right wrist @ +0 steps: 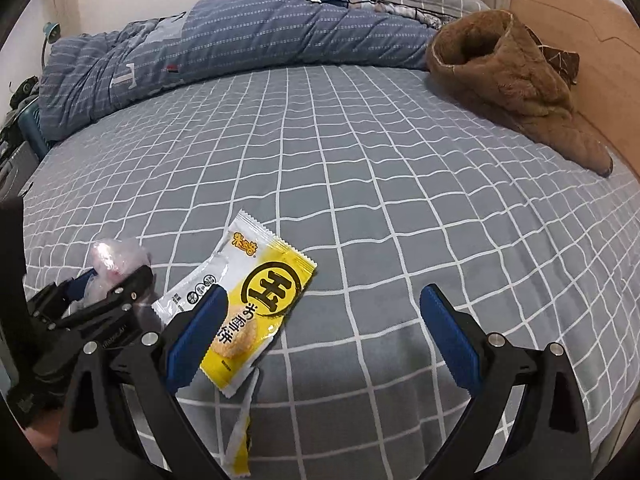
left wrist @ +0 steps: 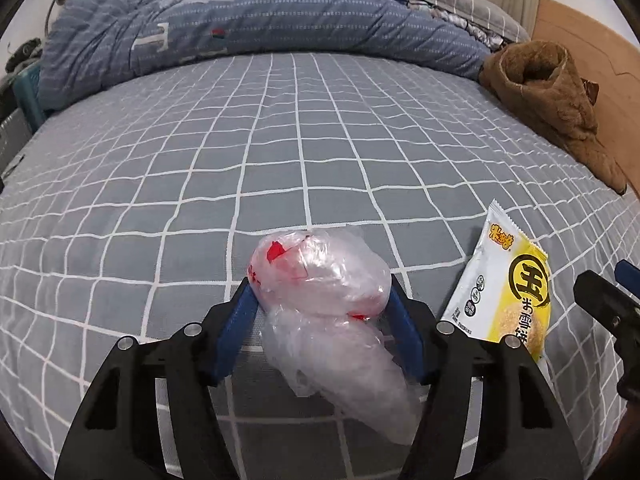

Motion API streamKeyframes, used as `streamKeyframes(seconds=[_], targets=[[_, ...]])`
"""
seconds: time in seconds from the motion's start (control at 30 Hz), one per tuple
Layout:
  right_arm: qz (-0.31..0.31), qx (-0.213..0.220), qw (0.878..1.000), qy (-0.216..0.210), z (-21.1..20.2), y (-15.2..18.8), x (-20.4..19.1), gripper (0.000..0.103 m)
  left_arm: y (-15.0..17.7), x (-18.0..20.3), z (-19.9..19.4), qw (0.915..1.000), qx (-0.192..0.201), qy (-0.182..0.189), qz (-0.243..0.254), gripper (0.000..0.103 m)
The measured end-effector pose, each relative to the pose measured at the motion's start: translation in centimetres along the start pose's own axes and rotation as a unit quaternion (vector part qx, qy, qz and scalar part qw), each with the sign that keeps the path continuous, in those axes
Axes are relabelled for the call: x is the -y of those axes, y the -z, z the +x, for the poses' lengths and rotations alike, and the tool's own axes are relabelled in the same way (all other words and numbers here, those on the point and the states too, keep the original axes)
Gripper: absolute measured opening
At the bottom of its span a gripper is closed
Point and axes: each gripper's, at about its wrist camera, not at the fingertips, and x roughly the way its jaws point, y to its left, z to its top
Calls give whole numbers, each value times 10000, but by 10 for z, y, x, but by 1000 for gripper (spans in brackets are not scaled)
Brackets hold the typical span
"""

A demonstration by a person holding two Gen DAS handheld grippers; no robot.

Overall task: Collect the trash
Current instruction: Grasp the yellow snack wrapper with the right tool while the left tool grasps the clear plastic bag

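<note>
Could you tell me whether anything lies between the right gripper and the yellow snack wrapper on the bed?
Nothing visible does. The right gripper is open, and the yellow snack wrapper lies flat on the checked sheet partly behind its left finger, off toward that side rather than centred.

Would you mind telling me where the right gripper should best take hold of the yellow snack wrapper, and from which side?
Probably at the wrapper's raised right-hand long edge, approached from above with one finger on each side. It lies flat and thin on the bed sheet, so its broad face offers no purchase. The right gripper stands open, offset to the right.
</note>
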Motion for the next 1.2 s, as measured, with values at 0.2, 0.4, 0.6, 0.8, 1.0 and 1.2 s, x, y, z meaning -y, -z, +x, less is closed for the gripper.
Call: streamKeyframes(seconds=[0.2,0.4,0.6,0.8,1.0,1.2], targets=[[28,-73,9999,-104,10,-9,-18,93,-6,-16,-16,9997,214,-112,18,60],[68,-239,9996,-130,24,-19,-46,93,-11,-45,-29,9991,354,-198,-86,60],[122,-512,9986,-103,44,-17,-56,93,-9,-51,-23,9994,265,-156,-128,60],[100,-763,9969,-143,61,-11,-64,88,-6,-46,-21,9996,237,-138,-64,60],[-19,-882,9960,-102,69,-5,-66,68,-7,-42,-22,9996,245,-127,-70,60],[-120,-771,9969,-69,64,-6,-65,42,-7,-38,-25,9996,263,-131,-26,60]])
